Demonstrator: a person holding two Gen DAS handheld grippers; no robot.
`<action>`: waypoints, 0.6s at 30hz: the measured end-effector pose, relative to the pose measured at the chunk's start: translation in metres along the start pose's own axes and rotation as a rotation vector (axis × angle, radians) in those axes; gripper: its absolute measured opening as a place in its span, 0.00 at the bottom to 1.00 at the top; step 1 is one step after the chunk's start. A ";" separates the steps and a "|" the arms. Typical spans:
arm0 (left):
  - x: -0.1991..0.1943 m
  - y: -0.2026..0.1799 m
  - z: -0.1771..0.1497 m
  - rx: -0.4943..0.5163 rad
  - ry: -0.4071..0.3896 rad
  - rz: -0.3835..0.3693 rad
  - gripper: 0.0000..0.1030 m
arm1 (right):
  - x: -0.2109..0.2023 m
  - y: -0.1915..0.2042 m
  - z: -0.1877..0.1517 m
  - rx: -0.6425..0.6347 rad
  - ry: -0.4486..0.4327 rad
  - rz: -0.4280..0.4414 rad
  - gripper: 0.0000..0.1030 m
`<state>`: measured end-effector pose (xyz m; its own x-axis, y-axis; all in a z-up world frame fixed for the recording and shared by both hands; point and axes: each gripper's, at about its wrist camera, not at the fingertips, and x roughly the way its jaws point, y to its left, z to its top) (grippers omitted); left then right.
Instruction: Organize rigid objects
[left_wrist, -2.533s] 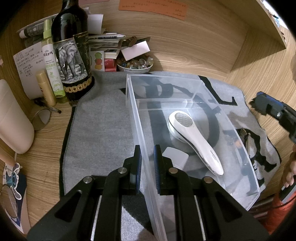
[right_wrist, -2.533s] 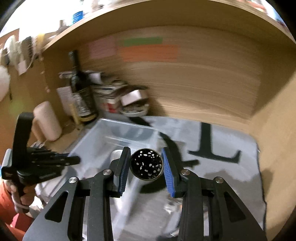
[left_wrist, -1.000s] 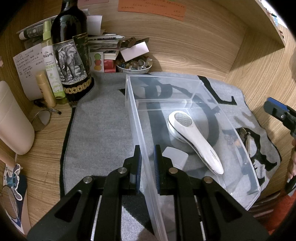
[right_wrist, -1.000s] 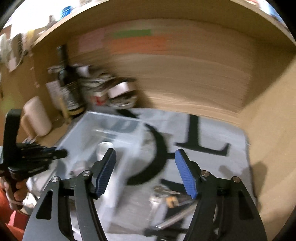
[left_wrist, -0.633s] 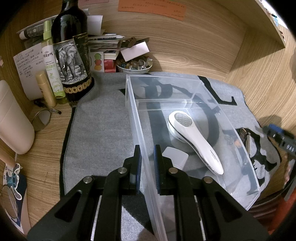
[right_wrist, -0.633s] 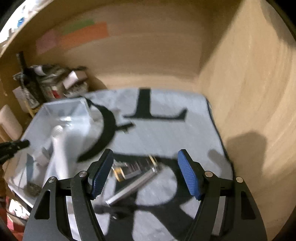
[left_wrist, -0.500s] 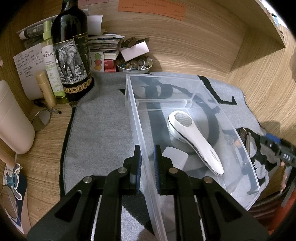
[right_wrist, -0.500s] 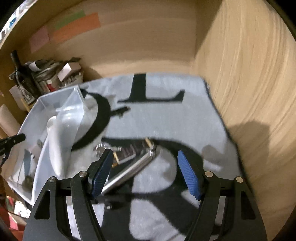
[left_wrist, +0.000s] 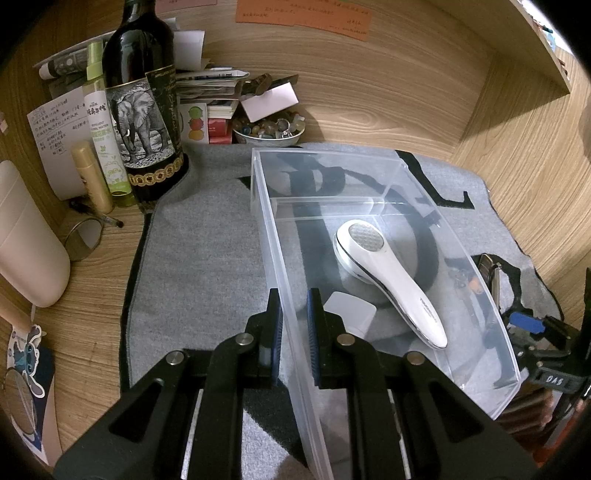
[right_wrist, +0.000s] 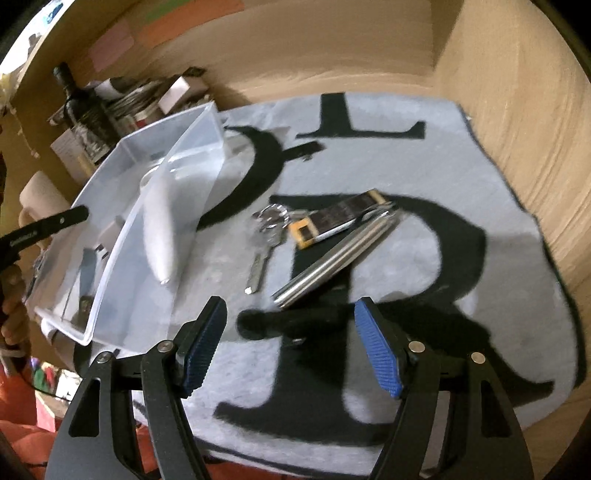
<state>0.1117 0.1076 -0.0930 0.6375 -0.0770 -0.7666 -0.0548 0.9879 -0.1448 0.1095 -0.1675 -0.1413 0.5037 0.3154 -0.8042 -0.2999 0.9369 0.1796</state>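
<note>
jaws: left gripper is clamping the clear bin wall; right gripper is gaping, empty now
change: right's dropping toward the keys, next pickup probably

Left gripper jaws clamped; right gripper jaws spread.

Our right hand-held gripper no longer holds the speckled round piece it carried earlier; jaws now apart and empty. We've swung it away from the clear bin and dropped low over the keys and folding tool on the grey mat.
</note>
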 end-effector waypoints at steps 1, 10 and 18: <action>0.000 0.000 0.000 0.000 0.000 -0.001 0.12 | 0.003 0.001 -0.001 -0.007 0.006 -0.005 0.67; 0.000 0.000 0.000 -0.003 -0.001 -0.001 0.12 | -0.002 0.003 0.003 -0.029 -0.029 -0.040 0.56; 0.000 0.000 0.000 -0.001 -0.001 0.000 0.12 | -0.033 0.014 0.031 -0.080 -0.151 -0.049 0.56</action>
<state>0.1116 0.1073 -0.0931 0.6385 -0.0768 -0.7658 -0.0560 0.9877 -0.1458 0.1137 -0.1597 -0.0949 0.6339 0.2939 -0.7154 -0.3322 0.9388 0.0913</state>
